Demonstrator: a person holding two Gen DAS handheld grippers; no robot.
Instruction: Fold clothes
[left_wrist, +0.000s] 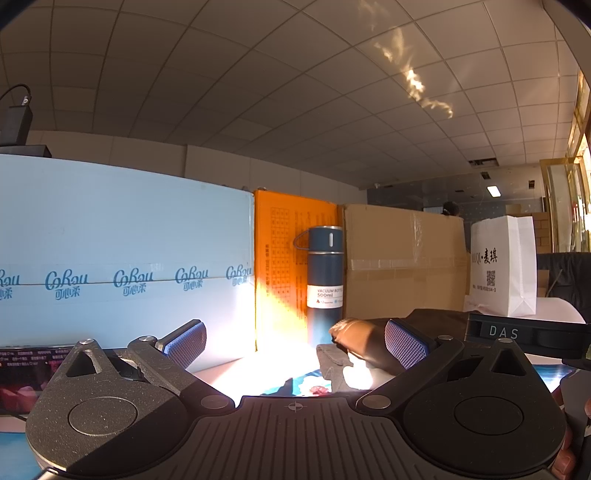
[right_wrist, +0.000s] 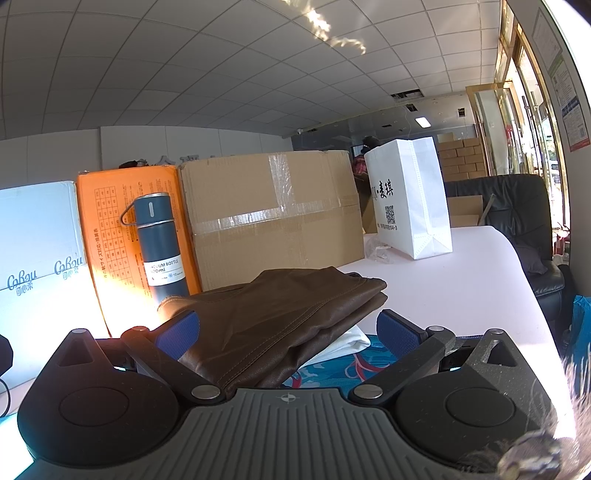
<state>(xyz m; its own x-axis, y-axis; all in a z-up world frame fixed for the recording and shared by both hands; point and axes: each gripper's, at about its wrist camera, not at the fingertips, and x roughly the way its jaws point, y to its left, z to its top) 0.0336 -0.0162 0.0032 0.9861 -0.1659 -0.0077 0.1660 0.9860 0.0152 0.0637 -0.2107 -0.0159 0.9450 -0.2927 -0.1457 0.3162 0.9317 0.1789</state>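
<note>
- Brown trousers (right_wrist: 280, 325): folded, lying on the worktop (right_wrist: 443, 288).
- Left gripper (left_wrist: 295, 345): fingers spread, empty.
- Right gripper (right_wrist: 290, 332): fingers spread, flanking the trousers.

Both grippers: black ribbed body w/ crosshair mark at 12 o'clock, round discs at 9 & 3, silver screws, blue textured pads (left_wrist: 186, 341) (right's (right_wrist: 400, 332) darker).
</note>
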